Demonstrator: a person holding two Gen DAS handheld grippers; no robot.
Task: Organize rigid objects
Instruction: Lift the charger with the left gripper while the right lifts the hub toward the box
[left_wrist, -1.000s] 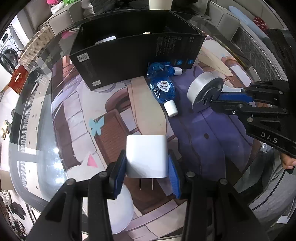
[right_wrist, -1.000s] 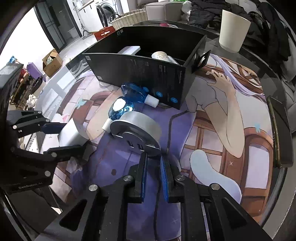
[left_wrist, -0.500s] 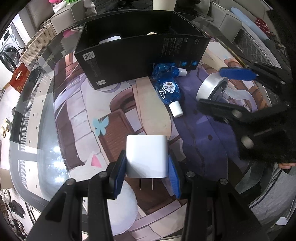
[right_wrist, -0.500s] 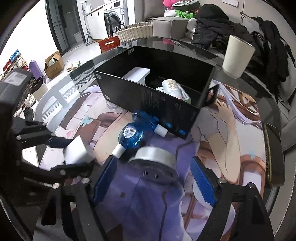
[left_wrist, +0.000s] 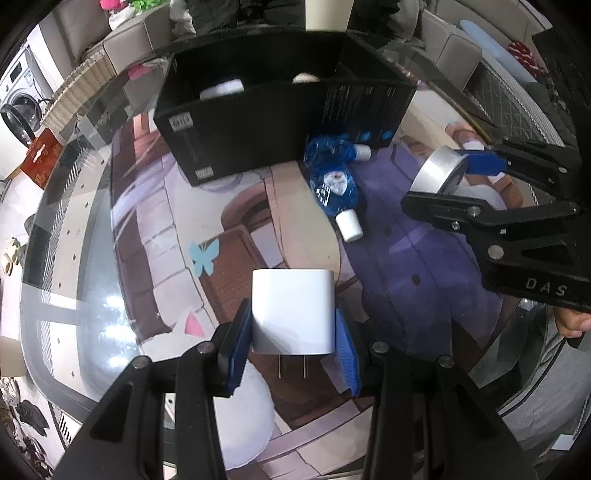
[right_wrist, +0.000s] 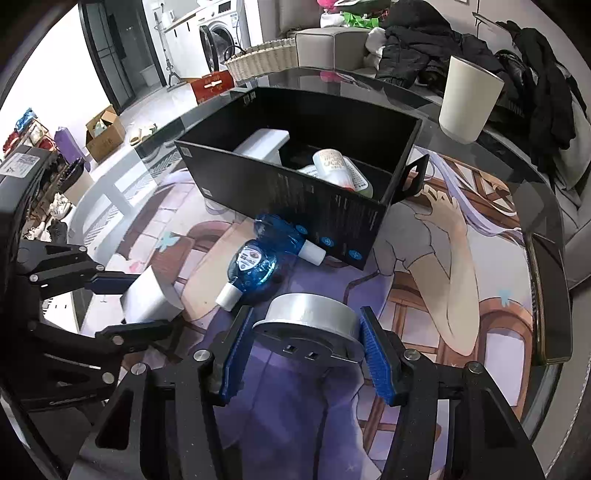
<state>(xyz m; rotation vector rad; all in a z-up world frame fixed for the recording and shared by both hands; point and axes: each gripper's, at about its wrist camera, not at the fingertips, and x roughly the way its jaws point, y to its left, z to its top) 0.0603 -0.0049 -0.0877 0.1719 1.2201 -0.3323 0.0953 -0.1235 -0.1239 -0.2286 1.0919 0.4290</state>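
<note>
White wall charger is clamped between the blue pads of the left claw, prongs pointing back toward the camera, held just over the printed mat on the glass table. Over on the right, the right claw has just been closing in around the round silver puck-shaped charger; its pads sit right at the rim on both sides, so it looks like it's gripping it. Two blue bottles with white caps lie on the mat just in front of the black box, which already has a white block and a tube inside. A cream cup stands behind the box.
</note>
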